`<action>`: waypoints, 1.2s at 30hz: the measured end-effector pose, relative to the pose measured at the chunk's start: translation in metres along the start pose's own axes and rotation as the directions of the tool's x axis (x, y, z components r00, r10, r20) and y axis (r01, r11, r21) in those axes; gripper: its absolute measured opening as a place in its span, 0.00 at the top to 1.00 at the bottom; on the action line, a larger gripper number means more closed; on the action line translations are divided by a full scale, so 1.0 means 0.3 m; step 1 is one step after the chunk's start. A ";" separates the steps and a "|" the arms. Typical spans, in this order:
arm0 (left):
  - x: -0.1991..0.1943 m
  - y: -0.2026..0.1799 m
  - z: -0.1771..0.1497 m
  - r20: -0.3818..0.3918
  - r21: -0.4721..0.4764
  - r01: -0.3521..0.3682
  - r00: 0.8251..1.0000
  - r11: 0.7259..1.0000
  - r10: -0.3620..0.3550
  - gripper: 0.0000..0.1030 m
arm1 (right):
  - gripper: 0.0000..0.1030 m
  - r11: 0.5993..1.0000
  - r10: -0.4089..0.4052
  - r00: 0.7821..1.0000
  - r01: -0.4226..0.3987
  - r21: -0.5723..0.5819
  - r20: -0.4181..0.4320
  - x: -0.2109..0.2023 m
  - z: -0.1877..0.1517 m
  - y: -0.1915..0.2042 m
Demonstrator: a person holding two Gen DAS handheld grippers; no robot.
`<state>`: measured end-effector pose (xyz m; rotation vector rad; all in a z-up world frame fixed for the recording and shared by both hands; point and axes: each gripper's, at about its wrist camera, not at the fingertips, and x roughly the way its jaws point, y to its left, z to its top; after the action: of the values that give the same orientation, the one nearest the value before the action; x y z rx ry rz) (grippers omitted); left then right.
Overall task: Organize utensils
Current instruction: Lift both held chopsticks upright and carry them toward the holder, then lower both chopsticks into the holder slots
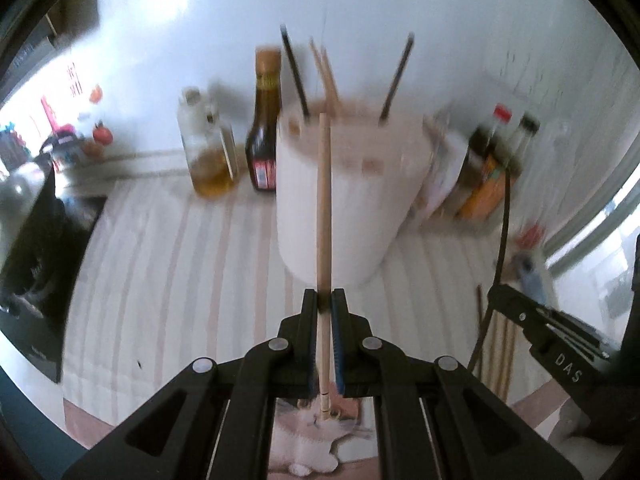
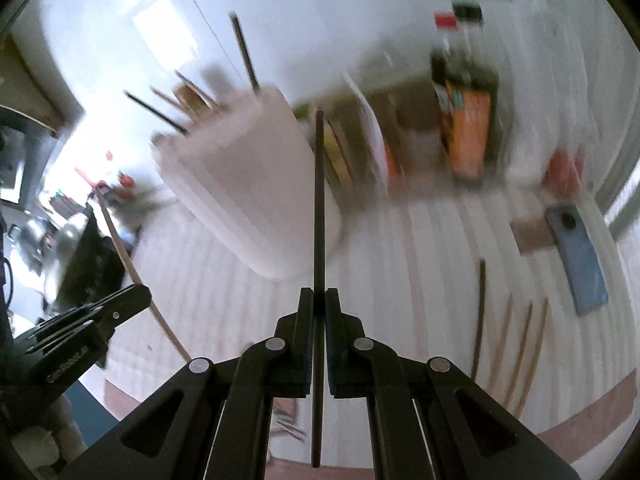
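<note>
Wooden chopstick [image 1: 323,216] clamped upright in left claw [image 1: 325,304]; black chopstick [image 2: 319,208] likewise in right claw [image 2: 319,300].

Open striped cloth [image 1: 180,280] before the white holder [image 1: 348,200], bottles [image 1: 262,128] crowding both sides behind

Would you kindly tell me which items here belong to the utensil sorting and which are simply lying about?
Part of the job:
- wooden chopstick in the left gripper
- dark chopstick in the right gripper
- white holder
- loose chopsticks on the cloth

Lying about:
- oil bottle
- sauce bottle
- phone
</note>
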<state>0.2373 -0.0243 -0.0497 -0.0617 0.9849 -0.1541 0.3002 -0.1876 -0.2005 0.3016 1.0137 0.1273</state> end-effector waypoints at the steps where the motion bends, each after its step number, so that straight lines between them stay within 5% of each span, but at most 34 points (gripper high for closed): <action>1: -0.028 0.001 0.026 0.022 -0.003 0.008 1.000 1.000 -0.008 0.96 | 0.95 1.000 0.014 1.000 -0.014 0.000 0.024 -0.023 0.025 0.011; 8: -0.193 -0.004 0.205 0.171 -0.011 0.050 0.984 0.999 -0.047 0.96 | 0.95 0.994 0.107 0.980 -0.104 -0.025 0.168 -0.172 0.226 0.105; 17: -0.262 0.005 0.486 0.318 -0.009 0.043 0.947 0.999 -0.038 0.96 | 0.95 0.991 0.135 0.922 -0.115 -0.075 0.363 -0.261 0.539 0.201; 25: -0.146 0.043 0.673 0.333 -0.020 0.031 0.943 0.999 -0.022 0.96 | 0.95 0.994 0.100 0.896 -0.068 -0.088 0.434 -0.167 0.716 0.242; 36: 0.071 0.088 0.709 0.272 -0.030 0.045 0.962 0.999 -0.035 0.96 | 0.95 0.993 0.099 0.862 -0.052 -0.106 0.497 0.023 0.760 0.261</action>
<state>0.4289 -0.0052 0.0470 -0.1327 0.7120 -0.1604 0.5002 -0.1547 -0.0700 0.2734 0.4744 0.1550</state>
